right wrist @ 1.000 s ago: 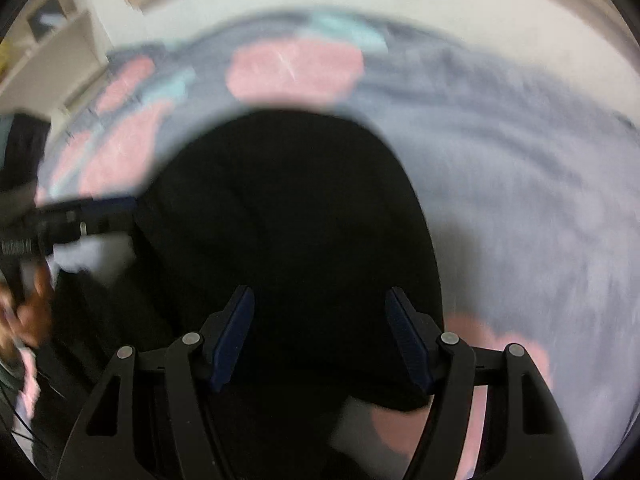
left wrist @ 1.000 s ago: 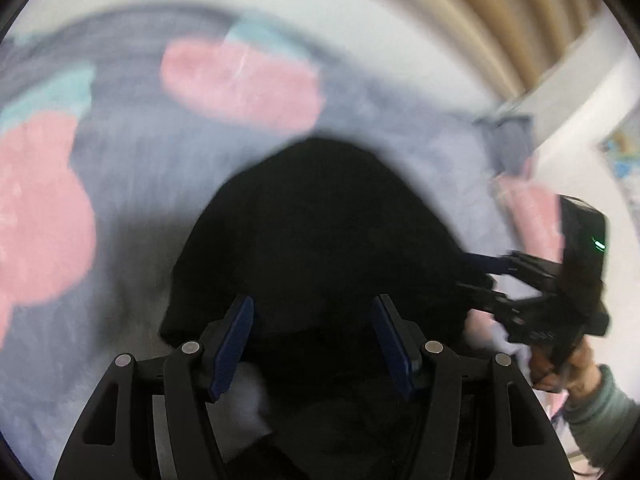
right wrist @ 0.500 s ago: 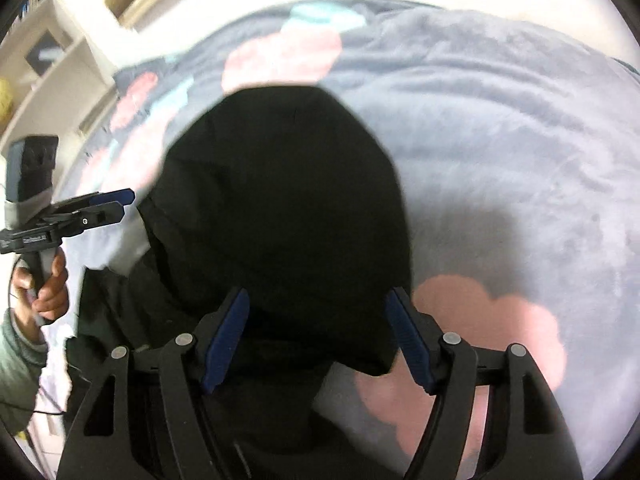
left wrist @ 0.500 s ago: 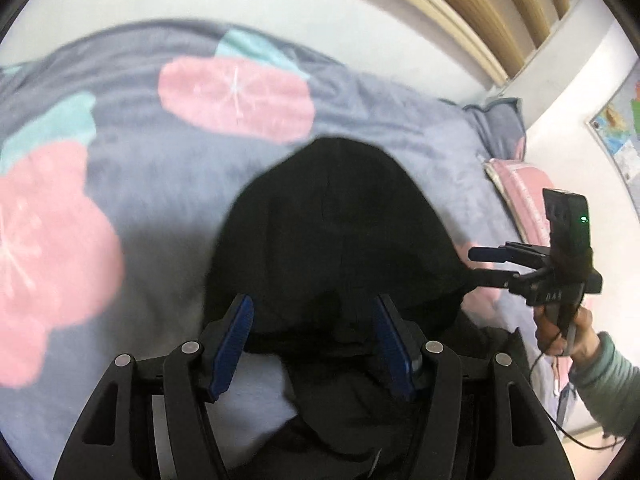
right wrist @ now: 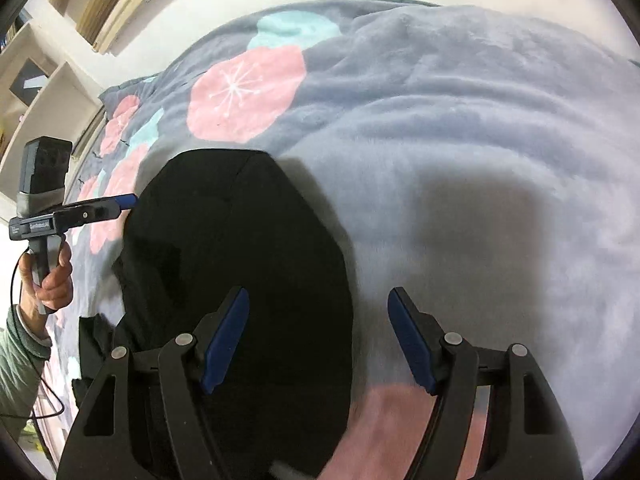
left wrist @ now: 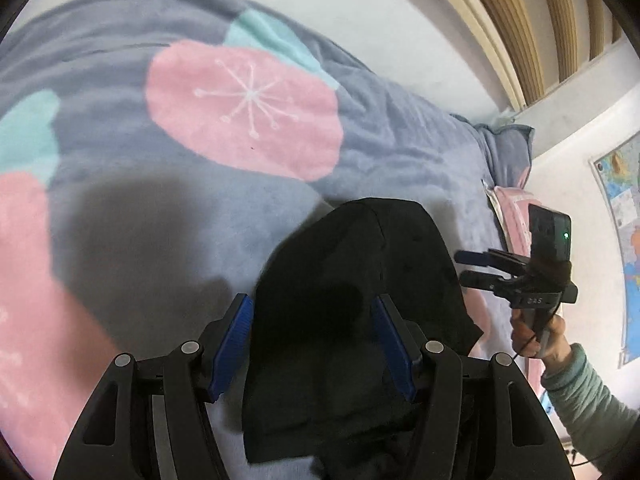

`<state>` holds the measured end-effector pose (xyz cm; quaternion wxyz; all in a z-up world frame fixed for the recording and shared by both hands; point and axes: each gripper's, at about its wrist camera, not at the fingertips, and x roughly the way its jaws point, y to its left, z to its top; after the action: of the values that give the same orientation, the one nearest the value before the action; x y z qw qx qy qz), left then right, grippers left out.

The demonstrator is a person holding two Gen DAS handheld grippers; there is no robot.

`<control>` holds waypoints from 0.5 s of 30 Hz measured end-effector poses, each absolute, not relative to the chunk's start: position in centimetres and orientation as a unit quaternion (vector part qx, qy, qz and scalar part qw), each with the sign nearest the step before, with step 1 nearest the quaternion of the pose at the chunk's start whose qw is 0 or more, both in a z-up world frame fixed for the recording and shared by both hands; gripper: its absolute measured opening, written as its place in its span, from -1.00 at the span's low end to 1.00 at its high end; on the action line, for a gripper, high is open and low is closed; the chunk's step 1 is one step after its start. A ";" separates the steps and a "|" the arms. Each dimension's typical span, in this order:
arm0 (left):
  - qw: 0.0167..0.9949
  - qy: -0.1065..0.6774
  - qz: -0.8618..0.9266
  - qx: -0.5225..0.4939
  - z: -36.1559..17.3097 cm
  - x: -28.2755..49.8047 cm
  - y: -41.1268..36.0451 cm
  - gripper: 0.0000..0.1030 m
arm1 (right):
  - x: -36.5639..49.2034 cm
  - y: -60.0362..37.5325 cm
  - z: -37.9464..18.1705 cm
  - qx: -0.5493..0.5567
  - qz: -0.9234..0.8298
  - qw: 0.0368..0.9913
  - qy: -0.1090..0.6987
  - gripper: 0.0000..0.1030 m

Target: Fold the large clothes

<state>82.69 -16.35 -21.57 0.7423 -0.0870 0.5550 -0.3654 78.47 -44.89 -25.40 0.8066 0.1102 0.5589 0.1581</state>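
A: Between the spread blue pads of the left gripper, at six o'clock, lies the black garment, untouched by either pad.

B: And the right gripper?

A: Spread too, gripping nothing; its left pad hovers over the garment's right edge, the other over the floral blanket.

B: Risk?

A: I'd judge a pinch could catch the plush blanket with the cloth, or take one layer only, dragging the fold askew. At twelve o'clock, pink blossoms.
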 end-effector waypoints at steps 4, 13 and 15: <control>0.722 0.565 -0.388 -0.099 -22.5 83.5 -17.3 0.23 | 79.7 -44.0 -26.5 0.113 0.177 0.800 0.563 0.46; 0.724 0.547 -0.407 -0.106 -23.4 83.3 -18.9 0.16 | 81.4 -40.8 -28.2 0.098 0.235 0.778 0.575 -0.34; 0.734 0.531 -0.415 -0.083 -22.2 81.9 -19.2 -0.52 | 80.3 -39.6 -26.6 0.063 0.245 0.785 0.566 -0.60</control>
<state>81.87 -19.18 -22.18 0.7340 -0.0827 0.5310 -0.4152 80.25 -39.62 -26.64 0.7847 0.0635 0.5659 0.2448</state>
